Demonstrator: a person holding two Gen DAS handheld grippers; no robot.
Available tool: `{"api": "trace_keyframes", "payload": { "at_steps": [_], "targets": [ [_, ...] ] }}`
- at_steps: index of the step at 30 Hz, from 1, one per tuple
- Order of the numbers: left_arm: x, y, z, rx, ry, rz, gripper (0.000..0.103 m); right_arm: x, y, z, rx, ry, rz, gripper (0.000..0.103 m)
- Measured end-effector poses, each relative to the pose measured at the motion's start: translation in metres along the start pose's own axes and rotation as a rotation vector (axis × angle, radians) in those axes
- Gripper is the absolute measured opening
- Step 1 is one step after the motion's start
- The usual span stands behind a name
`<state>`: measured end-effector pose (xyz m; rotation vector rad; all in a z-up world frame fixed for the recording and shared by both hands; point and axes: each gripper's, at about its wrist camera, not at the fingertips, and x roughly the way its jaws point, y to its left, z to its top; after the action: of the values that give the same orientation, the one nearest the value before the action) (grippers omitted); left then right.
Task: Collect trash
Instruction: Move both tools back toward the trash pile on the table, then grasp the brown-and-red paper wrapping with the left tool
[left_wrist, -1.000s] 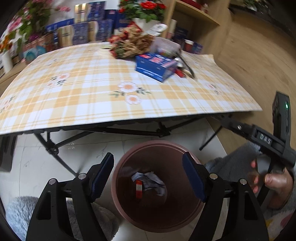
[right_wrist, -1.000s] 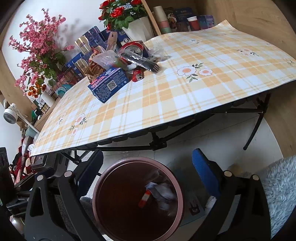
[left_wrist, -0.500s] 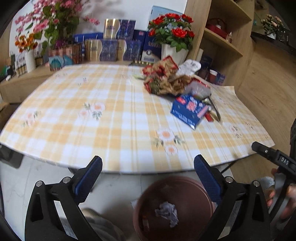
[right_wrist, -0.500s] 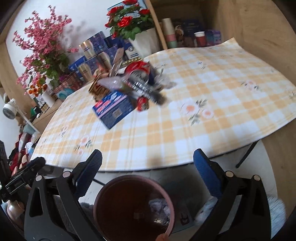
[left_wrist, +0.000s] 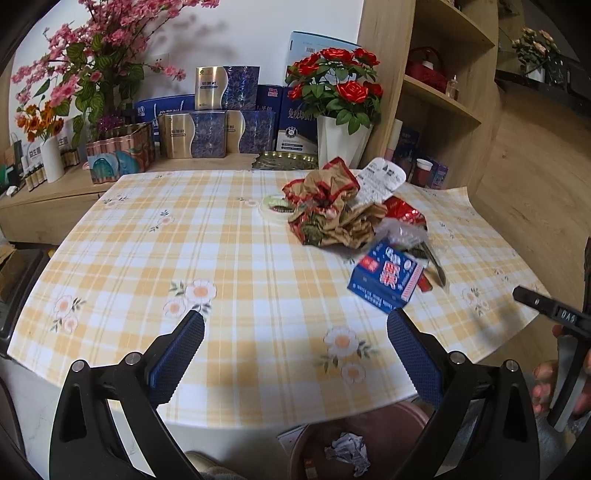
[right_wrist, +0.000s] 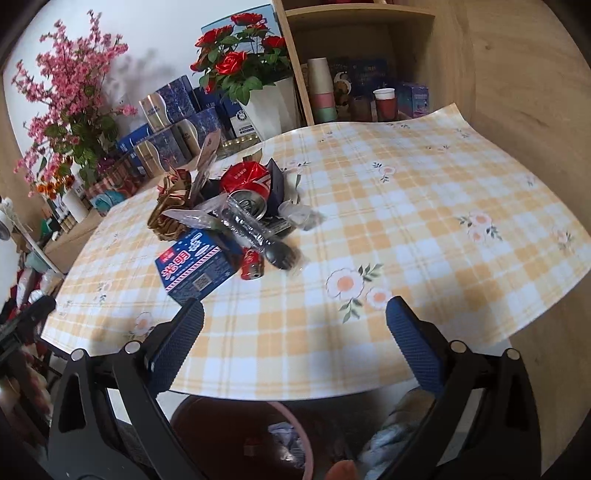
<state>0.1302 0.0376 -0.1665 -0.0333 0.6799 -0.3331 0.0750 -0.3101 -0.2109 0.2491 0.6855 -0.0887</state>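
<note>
Two scraps lie in the brown bin (left_wrist: 373, 439); both grippers, left (left_wrist: 295, 354) and right (right_wrist: 293, 354), gape empty; blue carton (left_wrist: 386, 277), crumpled wrapper (left_wrist: 328, 210) and crushed can (right_wrist: 245, 186) remain on the table (left_wrist: 229, 258).

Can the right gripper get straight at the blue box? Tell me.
Probably yes. The right gripper is open and empty, and the blue box lies at the near edge of the trash pile, with only bare tablecloth in front of it.
</note>
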Motion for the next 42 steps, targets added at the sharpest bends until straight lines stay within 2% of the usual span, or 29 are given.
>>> {"api": "trace_keyframes", "payload": {
  "at_steps": [7, 16, 22, 25, 29, 35, 40, 42],
  "targets": [
    [0.029, 0.002, 0.023, -0.025, 0.028, -0.010, 0.097, 0.016, 0.003, 0.019, -0.087, 0.025, -0.022, 0.097],
    [0.093, -0.007, 0.059, -0.087, 0.100, -0.091, 0.097, 0.040, -0.013, 0.044, -0.009, 0.042, 0.023, 0.097],
    [0.142, -0.013, 0.088, -0.133, 0.136, -0.137, 0.096, 0.054, -0.015, 0.053, -0.001, 0.056, 0.047, 0.097],
    [0.169, -0.010, 0.098, -0.194, 0.172, -0.182, 0.088, 0.059, -0.017, 0.055, -0.003, 0.060, 0.055, 0.097],
    [0.195, 0.000, 0.106, -0.281, 0.205, -0.189, 0.085, 0.063, -0.021, 0.057, 0.000, 0.064, 0.064, 0.097],
    [0.222, 0.001, 0.107, -0.249, 0.263, -0.165, 0.086, 0.068, -0.024, 0.059, -0.010, 0.072, 0.067, 0.097],
    [0.239, 0.015, 0.099, -0.359, 0.283, -0.246, 0.088, 0.073, -0.024, 0.063, -0.010, 0.078, 0.083, 0.097],
    [0.237, 0.015, 0.098, -0.365, 0.271, -0.286, 0.076, 0.074, -0.019, 0.068, -0.021, 0.080, 0.096, 0.097]
  ]
}}
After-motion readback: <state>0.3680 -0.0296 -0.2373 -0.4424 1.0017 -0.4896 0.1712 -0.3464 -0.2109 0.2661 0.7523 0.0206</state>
